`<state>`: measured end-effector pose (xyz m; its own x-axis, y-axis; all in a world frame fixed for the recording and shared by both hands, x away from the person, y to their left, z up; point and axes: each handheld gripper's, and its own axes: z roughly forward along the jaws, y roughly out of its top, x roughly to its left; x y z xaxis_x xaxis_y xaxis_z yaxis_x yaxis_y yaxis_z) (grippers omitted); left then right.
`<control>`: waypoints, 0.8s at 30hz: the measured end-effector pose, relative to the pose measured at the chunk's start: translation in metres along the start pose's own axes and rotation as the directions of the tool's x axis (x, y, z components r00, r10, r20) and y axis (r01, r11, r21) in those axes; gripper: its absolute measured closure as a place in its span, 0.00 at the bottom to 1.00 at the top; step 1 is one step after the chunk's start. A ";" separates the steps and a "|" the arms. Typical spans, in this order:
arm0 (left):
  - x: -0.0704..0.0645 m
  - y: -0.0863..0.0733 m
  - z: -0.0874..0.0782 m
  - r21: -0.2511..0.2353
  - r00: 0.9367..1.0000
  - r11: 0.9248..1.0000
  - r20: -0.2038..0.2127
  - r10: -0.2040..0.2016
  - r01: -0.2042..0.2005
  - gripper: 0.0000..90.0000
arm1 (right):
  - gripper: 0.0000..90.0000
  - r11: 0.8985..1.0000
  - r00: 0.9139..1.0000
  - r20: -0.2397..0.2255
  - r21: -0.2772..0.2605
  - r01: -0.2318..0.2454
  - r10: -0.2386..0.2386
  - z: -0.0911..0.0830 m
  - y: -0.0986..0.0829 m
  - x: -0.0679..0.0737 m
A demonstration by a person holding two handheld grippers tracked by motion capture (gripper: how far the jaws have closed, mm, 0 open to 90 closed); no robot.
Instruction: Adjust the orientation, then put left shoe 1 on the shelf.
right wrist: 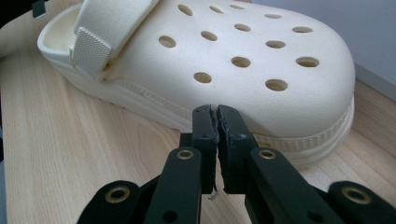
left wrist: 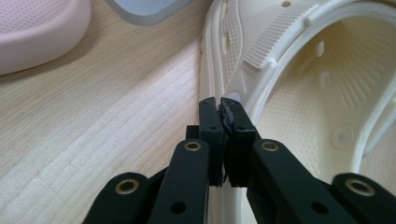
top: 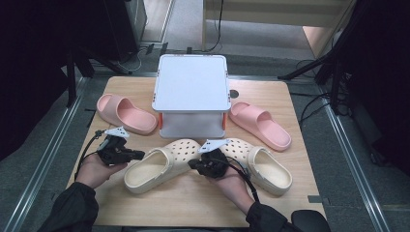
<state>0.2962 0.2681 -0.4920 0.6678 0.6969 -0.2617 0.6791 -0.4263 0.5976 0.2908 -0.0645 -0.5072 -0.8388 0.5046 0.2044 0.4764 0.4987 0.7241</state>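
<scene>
At lower centre of the high view, the cream clog (top: pixel 157 169) lies on the counter (top: pixel 193 208) between your left tool (top: pixel 140 155) and right tool (top: pixel 192 164), both closed and empty, seemingly poised to nudge it.

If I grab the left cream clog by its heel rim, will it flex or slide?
The cream clog looks like moulded foam, so probably light and slightly squashy at the rim. Its broad flat sole should resist tipping, though it may skid on the smooth wooden table. The loose heel strap might pivot.

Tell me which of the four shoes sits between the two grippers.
The left cream clog: left gripper is at its heel, right gripper at its toe. The other clog and both pink slides lie outside them.
</scene>
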 end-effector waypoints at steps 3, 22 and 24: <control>-0.001 -0.002 0.000 -0.004 1.000 1.000 0.005 -0.005 0.005 0.98 | 0.96 1.000 1.000 -0.006 0.001 -0.002 0.002 0.000 0.000 -0.001; -0.021 -0.014 -0.002 0.015 0.999 1.000 0.038 -0.007 0.006 0.99 | 0.95 1.000 0.999 -0.025 0.013 -0.027 0.027 0.000 0.004 -0.011; -0.025 -0.015 -0.001 0.017 0.998 1.000 0.061 0.002 -0.003 0.98 | 0.95 0.999 0.999 -0.018 0.015 -0.030 0.030 -0.001 0.005 -0.012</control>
<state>0.2694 0.2572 -0.4937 0.6865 0.6594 -0.3064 0.6823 -0.4384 0.5851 0.3026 -0.0686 -0.5058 -0.8287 0.5068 0.2374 0.5048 0.4939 0.7080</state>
